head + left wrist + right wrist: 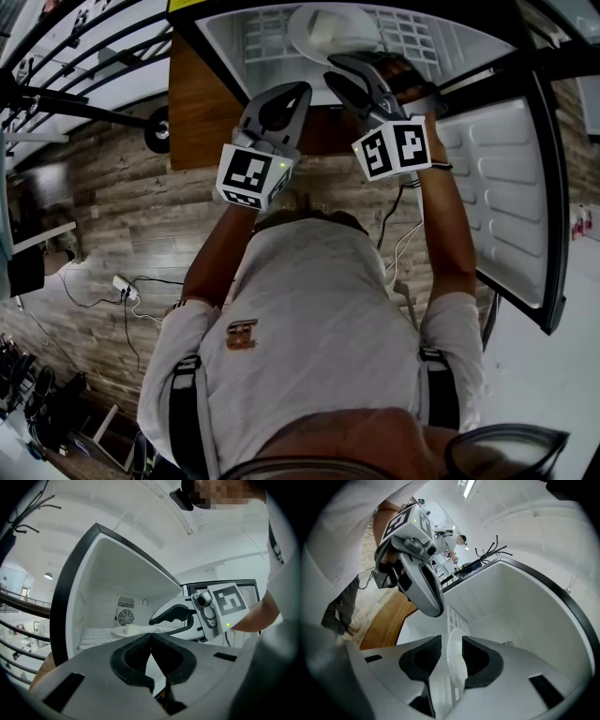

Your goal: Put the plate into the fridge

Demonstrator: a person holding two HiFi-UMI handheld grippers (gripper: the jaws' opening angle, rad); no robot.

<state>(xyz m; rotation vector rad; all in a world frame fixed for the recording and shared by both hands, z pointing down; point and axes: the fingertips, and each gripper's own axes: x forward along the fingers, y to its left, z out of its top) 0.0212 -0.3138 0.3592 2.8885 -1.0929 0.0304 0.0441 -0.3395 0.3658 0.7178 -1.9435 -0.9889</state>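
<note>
**Head and shoulders low in frame, plate up on the fridge shelf**

Closest to the lens is the person's head (375, 450), with the pale shirt (309, 319) just beyond it and both arms stretched forward toward the open fridge (234, 37).

And there's the plate (330, 28). It's white, lying flat on the wire shelf (403, 33) inside the fridge, toward the back wall where the round fan grille (125, 617) sits.

Now the right claw (339, 80). It reaches into the mouth of the fridge, tips aimed at the plate's near rim and just short of it. Its own view lines the plate up in the gap between the two pads, but light shows on both sides of the rim. So the jaws stand narrowly apart and they grip nothing.

Over to the left claw (295, 92). It hangs beside the right one, outside the fridge and above the near edge of the brown desk (197, 112). From its own camera the two black pads meet at the tip, closed together with nothing between them. The plate is well ahead of it, past the right claw.

Out at the right, the fridge door (497, 178) stands swung wide, its white moulded lining facing the person. Cables (122, 291) trail over the wood-look floor at the left.
</note>
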